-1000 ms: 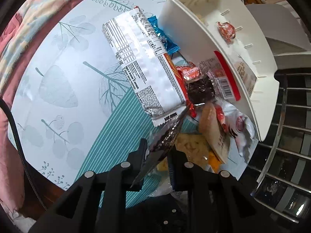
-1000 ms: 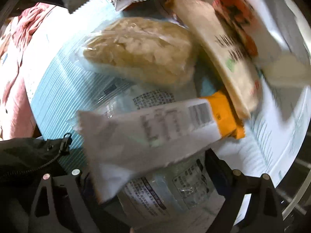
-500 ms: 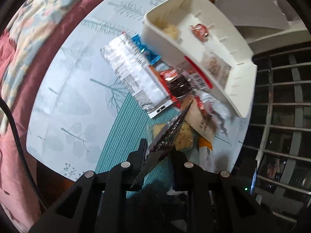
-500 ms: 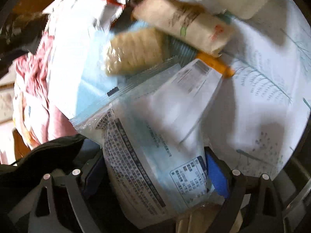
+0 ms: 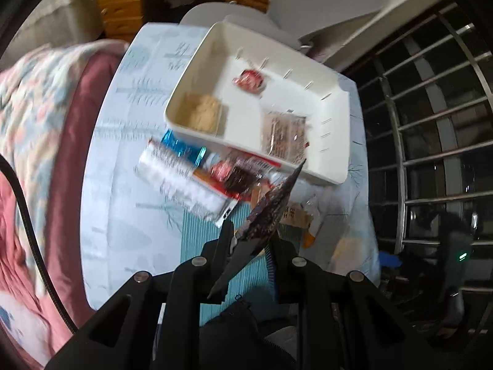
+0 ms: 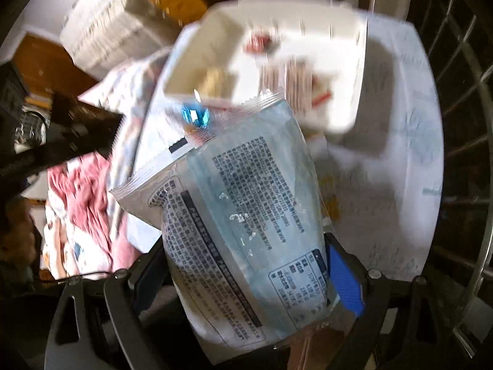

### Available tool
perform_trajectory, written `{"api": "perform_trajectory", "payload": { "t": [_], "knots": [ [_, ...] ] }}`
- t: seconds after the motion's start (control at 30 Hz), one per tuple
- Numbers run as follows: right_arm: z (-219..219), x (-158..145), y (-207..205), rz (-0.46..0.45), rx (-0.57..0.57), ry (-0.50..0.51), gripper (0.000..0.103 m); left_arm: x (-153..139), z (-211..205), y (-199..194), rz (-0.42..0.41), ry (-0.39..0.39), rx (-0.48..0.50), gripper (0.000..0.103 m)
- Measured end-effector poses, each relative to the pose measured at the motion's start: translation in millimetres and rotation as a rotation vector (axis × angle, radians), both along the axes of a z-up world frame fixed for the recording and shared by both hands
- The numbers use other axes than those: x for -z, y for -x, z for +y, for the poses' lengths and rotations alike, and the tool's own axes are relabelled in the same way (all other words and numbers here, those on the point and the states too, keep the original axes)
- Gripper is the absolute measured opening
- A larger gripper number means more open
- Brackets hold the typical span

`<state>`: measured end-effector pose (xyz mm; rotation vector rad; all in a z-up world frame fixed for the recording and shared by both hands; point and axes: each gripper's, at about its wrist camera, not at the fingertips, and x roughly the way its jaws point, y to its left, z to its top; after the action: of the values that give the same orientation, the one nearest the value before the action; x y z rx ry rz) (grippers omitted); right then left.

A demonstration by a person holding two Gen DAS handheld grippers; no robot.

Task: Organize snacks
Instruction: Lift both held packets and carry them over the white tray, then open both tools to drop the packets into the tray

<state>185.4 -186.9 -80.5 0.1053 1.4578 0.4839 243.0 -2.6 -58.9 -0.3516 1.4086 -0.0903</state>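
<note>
We've got the left gripper (image 5: 251, 240) pinched tight on a dark wrapper (image 5: 271, 206), white tray (image 5: 336, 123) at 1 o'clock. Right gripper (image 6: 246, 265) jaws spread wide around a big pale-blue packet (image 6: 246, 215).

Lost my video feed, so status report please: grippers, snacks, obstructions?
Left gripper shut on dark packet. Right gripper clamps pale-blue pouch. White tray part filled; loose snacks beside it.
</note>
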Motion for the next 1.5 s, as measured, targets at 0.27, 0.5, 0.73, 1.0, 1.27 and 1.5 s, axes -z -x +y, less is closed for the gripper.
{"api": "perform_trajectory", "payload": {
  "t": [0.27,0.5,0.73,1.0,1.27,1.5],
  "knots": [
    [-4.1,-38.0,-48.2,-0.140,0.097,-0.003,0.094,-25.1,1.1,-36.7,-0.061,-0.037,0.079,0.018],
    [-11.2,-43.6,-92.7,-0.214,0.186,0.009,0.094,-25.2,4.5,-76.7,-0.103,-0.032,0.105,0.018],
    [-8.6,-30.4,-124.5,-0.256,0.257,0.010,0.095,-6.6,0.4,-112.7,-0.132,0.001,0.114,0.018],
    [-28.5,-9.1,-140.1,-0.236,0.389,-0.036,0.098,18.8,-15.8,-134.0,-0.109,0.023,0.152,0.031],
    [-54.2,-14.4,-139.3,-0.265,0.459,-0.045,0.103,20.2,-18.6,-129.5,-0.104,0.013,0.137,0.069],
    [-73.3,-16.5,-115.4,-0.238,0.484,-0.059,0.103,13.0,-22.6,-111.2,-0.103,-0.012,0.129,0.069]
  ]
}}
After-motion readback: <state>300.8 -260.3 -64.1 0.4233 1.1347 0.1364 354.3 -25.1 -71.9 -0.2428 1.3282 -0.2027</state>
